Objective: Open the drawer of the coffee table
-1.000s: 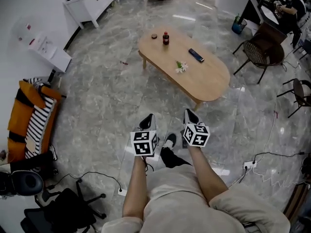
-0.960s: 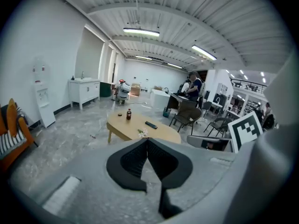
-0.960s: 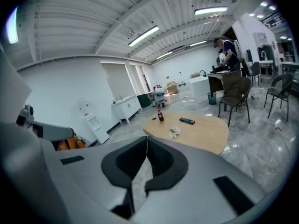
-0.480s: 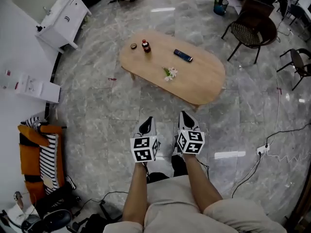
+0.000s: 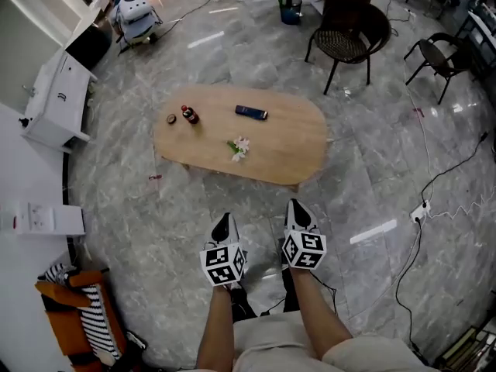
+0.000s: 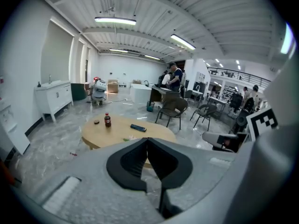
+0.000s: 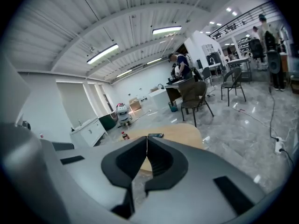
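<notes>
**Drawer untouched: both claws shut and empty, well short of the desk**

Head view: The person stands on the grey marble floor (image 5: pixel 147 223). The oval wooden desk (image 5: pixel 287 149) lies well apart from them, across a stretch of bare floor. The left claw (image 5: pixel 224 222) and the right claw (image 5: pixel 295 208) are held side by side in front of the body. Both point toward the near long edge of the desk and touch nothing. On the desk top sit a small bottle (image 5: pixel 187 115), a dark round cap (image 5: pixel 171 118) just to its left, a remote (image 5: pixel 251 112) and a sprig of flowers (image 5: pixel 239 147). From this steep angle no drawer front or handle can be made out.

Left gripper view: The left claw's jaws are pressed together tip to tip, with nothing between them. The desk shows beyond the tips, some way off. Its near side reads as plain wood, and a drawer cannot be told apart there.

Right gripper view: The right claw's jaws are likewise closed and empty. The desk's near part is hidden behind them. Only its far top shows, with the remote and the bottle.

Progress: As a judgement, no part of the task itself is done; the drawer is neither reached nor found. What remains is to close in on the desk and locate the drawer front. Then one claw must be spread, take hold of the drawer and pull it out.
</notes>
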